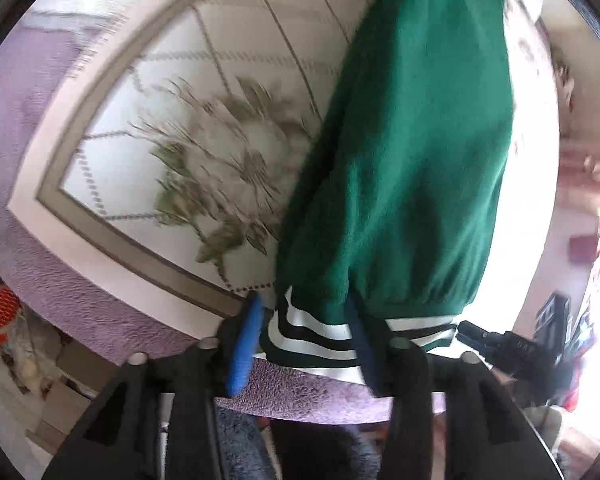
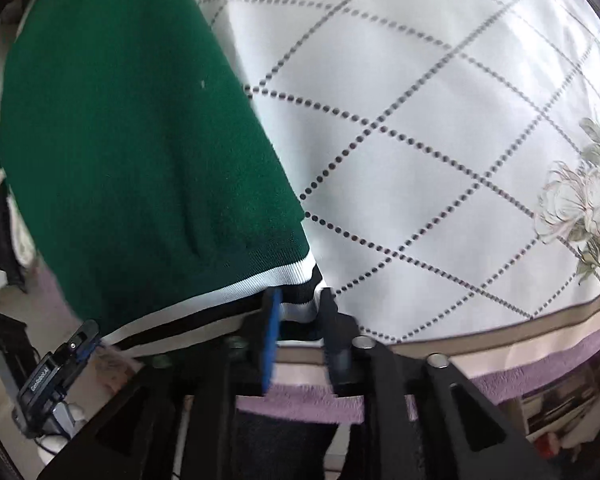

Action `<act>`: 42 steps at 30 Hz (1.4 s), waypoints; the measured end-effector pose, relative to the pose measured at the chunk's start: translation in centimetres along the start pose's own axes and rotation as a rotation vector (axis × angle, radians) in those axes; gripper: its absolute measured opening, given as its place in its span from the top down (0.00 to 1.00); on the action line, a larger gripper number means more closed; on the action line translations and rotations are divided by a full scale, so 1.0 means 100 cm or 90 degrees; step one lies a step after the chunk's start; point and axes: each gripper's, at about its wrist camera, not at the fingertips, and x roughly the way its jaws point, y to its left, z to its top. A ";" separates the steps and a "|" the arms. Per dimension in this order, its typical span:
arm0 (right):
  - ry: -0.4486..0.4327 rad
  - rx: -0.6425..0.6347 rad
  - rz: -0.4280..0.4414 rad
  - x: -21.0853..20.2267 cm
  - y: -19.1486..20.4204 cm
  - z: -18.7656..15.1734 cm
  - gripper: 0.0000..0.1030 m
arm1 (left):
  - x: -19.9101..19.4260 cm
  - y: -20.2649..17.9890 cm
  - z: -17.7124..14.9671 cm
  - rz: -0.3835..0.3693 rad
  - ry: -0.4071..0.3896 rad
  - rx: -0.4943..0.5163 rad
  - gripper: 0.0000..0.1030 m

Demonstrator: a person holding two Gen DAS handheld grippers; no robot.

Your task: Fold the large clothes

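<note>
A dark green knit sweater [image 1: 404,152] with a black-and-white striped hem [image 1: 312,336] hangs down toward the bed. My left gripper [image 1: 304,340] is shut on the striped hem at one corner. In the right wrist view the same sweater [image 2: 132,152] fills the left side, and my right gripper [image 2: 300,312] is shut on the other corner of the striped hem [image 2: 260,280]. The other gripper shows at the lower right of the left wrist view [image 1: 500,344] and at the lower left of the right wrist view [image 2: 60,368]. The sweater's far end is out of sight.
Under the sweater lies a white bedspread [image 2: 440,128] with dotted diamond lines and flower prints [image 1: 228,168], edged by a beige band and a purple border [image 1: 72,292]. Cluttered items lie on the floor at the left [image 1: 4,320] and right [image 1: 580,320].
</note>
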 end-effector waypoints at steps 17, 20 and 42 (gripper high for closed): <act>-0.039 -0.019 0.299 0.046 -0.022 0.062 0.31 | 0.077 -0.039 0.031 -0.044 -0.022 0.116 0.32; -0.019 -0.005 0.349 0.050 -0.021 0.069 0.34 | 0.073 -0.043 0.031 -0.041 -0.042 0.120 0.32; 0.153 0.136 0.457 -0.024 0.018 -0.122 0.81 | -0.071 -0.005 -0.056 -0.019 0.129 0.070 0.89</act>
